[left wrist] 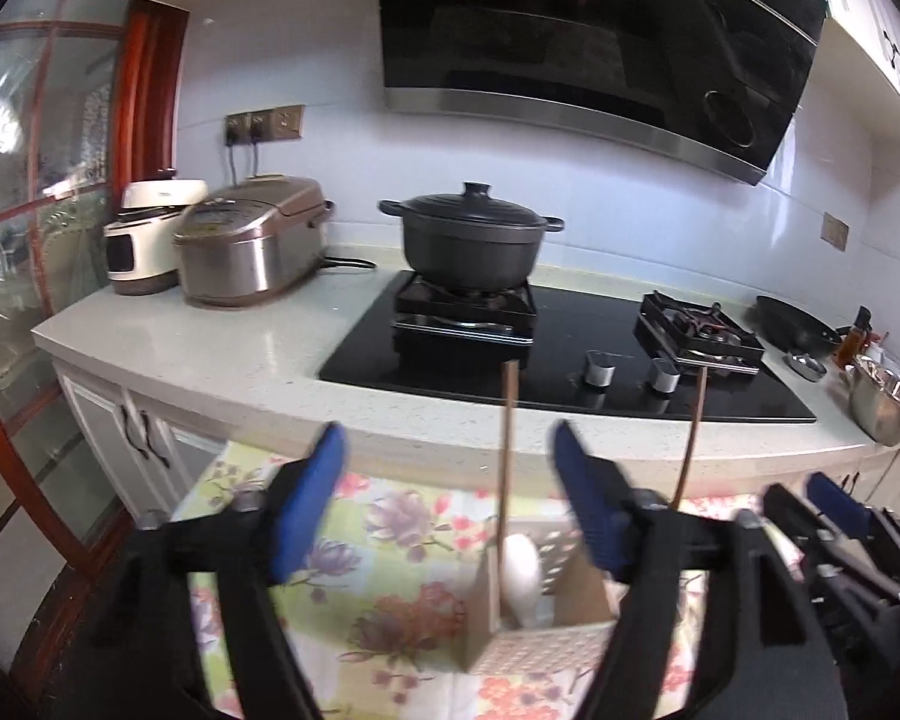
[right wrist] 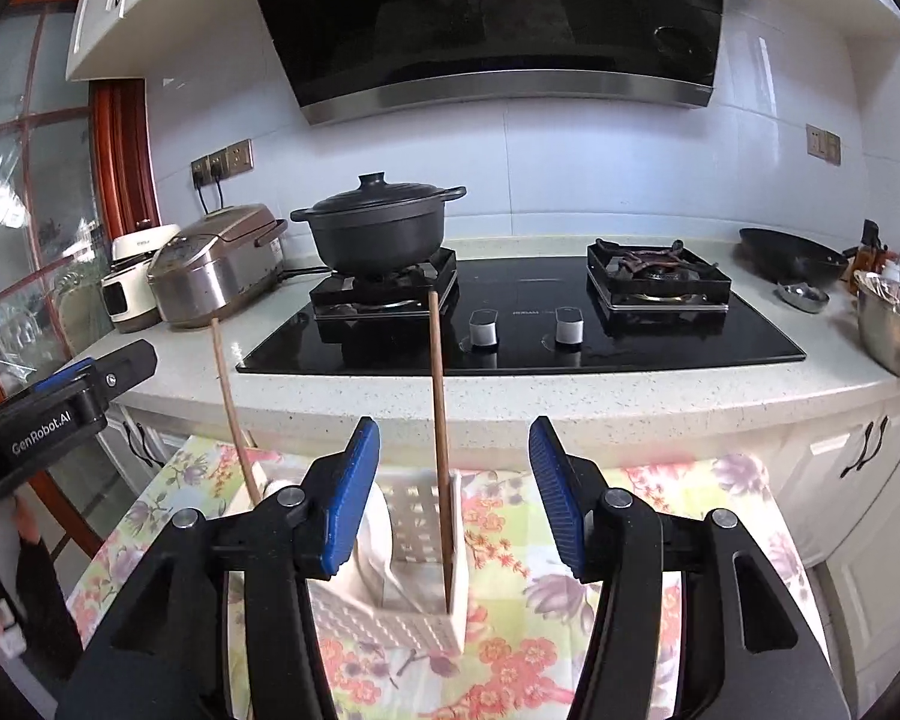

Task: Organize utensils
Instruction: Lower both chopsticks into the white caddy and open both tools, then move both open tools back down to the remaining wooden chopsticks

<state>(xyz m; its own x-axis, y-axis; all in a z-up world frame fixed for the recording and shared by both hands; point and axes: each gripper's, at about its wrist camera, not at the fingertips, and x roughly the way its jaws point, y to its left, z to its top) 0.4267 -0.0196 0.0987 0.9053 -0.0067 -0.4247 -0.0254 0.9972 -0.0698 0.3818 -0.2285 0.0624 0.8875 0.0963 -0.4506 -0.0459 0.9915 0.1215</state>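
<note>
Tools, left [left wrist: 447, 498] and right [right wrist: 453, 492], hover spread, tilted down over holder [right wrist: 414, 612].

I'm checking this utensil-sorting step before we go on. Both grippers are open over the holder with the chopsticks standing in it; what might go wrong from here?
1. The two chopsticks stand tall, tilted and loose; the left gripper or right gripper may knock one out.
2. The holder looks light and sits on a floral cloth; a bump may tip or slide it.
3. The white spoon crowds the holder, so a grab may catch the wrong item.
</note>
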